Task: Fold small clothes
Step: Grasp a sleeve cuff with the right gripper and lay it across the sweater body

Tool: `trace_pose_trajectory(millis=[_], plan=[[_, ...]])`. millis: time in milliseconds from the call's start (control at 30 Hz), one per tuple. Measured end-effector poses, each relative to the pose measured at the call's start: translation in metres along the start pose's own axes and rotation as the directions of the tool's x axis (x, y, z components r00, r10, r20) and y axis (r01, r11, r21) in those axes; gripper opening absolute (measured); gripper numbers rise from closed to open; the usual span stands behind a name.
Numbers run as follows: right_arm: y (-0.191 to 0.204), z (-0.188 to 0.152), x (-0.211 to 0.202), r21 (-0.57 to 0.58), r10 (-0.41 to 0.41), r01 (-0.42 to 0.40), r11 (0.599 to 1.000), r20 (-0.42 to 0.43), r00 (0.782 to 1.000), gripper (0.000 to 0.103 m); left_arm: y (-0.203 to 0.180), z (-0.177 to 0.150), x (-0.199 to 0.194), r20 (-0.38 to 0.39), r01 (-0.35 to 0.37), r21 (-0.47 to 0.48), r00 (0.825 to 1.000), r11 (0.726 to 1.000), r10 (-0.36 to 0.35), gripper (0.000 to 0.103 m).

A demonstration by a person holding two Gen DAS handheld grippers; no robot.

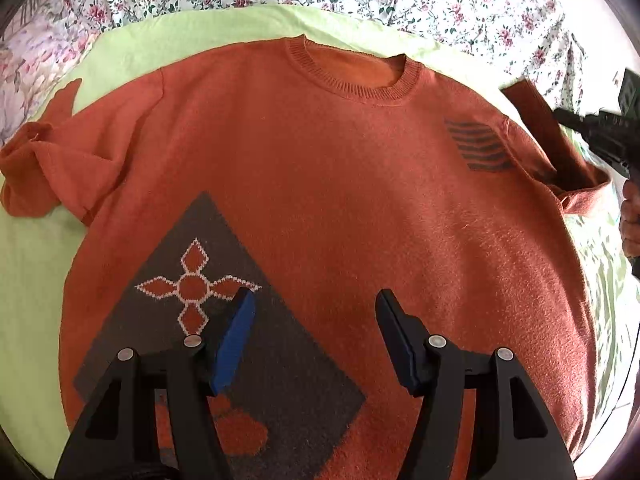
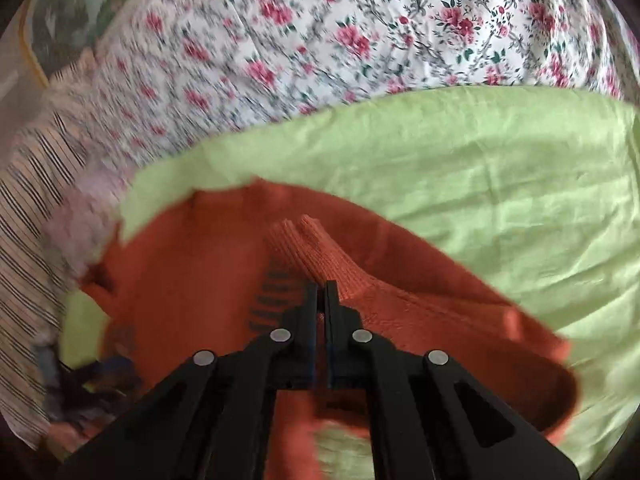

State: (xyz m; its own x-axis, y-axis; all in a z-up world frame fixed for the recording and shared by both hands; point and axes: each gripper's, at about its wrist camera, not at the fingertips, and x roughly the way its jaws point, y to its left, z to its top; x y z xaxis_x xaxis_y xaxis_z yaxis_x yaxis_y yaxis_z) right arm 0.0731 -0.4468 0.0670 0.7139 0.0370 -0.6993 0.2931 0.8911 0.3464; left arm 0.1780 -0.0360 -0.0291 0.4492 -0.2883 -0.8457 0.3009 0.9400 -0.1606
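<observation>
Orange sweater; green sheet; floral bedspread.

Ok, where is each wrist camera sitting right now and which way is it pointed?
Left wrist: above the orange sweater, looking along it toward the collar; the open left gripper shows, with the right gripper and hand at the edge.
Right wrist: low at the sweater's side, facing the floral sheet; the right gripper is shut on the sleeve cuff.
Shared: sweater, green cloth, floral sheet.
</observation>
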Motion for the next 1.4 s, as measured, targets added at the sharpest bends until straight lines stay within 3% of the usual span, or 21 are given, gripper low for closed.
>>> trace_pose_trajectory(millis=[133, 267, 500, 633, 733, 900, 967, 1033, 1133, 1167, 1233, 1333, 1400], plan=[[0.045, -0.009, 0.015, 0.068, 0.153, -0.158, 0.985, 0.067, 0.986, 0.003, 0.005, -0.001, -0.004, 0.011, 0.014, -0.014, 1.0, 1.0, -0.014, 0.063], [0.101, -0.014, 0.059, 0.095, 0.266, -0.271, 0.958, 0.065, 0.962, 0.003, 0.018, -0.002, -0.01, 0.022, 0.023, -0.035, 1.0, 0.999, -0.022, 0.063], [0.181, -0.035, 0.148, 0.12, 0.402, -0.393, 0.912, -0.063, 0.914, 0.003, 0.055, -0.004, -0.012, 0.02, 0.042, -0.132, 0.999, 0.99, -0.04, 0.063], [0.191, -0.052, 0.172, 0.138, 0.446, -0.427, 0.894, -0.166, 0.88, 0.006, 0.066, -0.005, -0.012, 0.026, 0.061, -0.163, 0.998, 0.985, -0.057, 0.063], [0.187, -0.062, 0.167, 0.106, 0.397, -0.383, 0.918, -0.203, 0.895, 0.006, 0.069, -0.004, -0.011, 0.025, 0.063, -0.162, 0.998, 0.985, -0.06, 0.063], [0.166, -0.058, 0.111, 0.025, 0.337, -0.336, 0.941, -0.106, 0.936, 0.01, 0.06, -0.001, -0.01, 0.024, 0.085, -0.164, 0.996, 0.983, -0.082, 0.065], [0.159, -0.05, 0.097, -0.017, 0.28, -0.282, 0.959, -0.076, 0.957, 0.028, 0.055, 0.002, -0.008, 0.023, 0.098, -0.169, 0.995, 0.981, -0.095, 0.065], [0.149, -0.041, 0.09, -0.062, 0.201, -0.205, 0.977, -0.068, 0.977, 0.038, 0.051, 0.006, -0.007, 0.024, 0.12, -0.173, 0.993, 0.978, -0.117, 0.065], [0.136, -0.029, 0.085, -0.125, 0.112, -0.119, 0.985, -0.064, 0.992, 0.045, 0.048, 0.01, -0.004, 0.021, 0.146, -0.18, 0.989, 0.973, -0.144, 0.065], [0.134, -0.026, 0.087, -0.159, 0.079, -0.09, 0.983, -0.075, 0.994, 0.054, 0.048, 0.011, -0.003, 0.019, 0.15, -0.182, 0.989, 0.972, -0.149, 0.065], [0.14, -0.024, 0.096, -0.261, 0.006, -0.036, 0.965, -0.117, 0.993, 0.059, 0.045, 0.015, 0.001, 0.016, 0.154, -0.185, 0.988, 0.971, -0.154, 0.065], [0.152, -0.027, 0.114, -0.419, -0.103, 0.035, 0.907, -0.141, 0.985, 0.059, 0.044, 0.018, 0.003, 0.009, 0.166, -0.19, 0.986, 0.968, -0.167, 0.065], [0.153, -0.03, 0.124, -0.494, -0.193, 0.113, 0.862, -0.112, 0.975, 0.058, 0.043, 0.02, 0.004, 0.008, 0.171, -0.192, 0.985, 0.966, -0.173, 0.066]])
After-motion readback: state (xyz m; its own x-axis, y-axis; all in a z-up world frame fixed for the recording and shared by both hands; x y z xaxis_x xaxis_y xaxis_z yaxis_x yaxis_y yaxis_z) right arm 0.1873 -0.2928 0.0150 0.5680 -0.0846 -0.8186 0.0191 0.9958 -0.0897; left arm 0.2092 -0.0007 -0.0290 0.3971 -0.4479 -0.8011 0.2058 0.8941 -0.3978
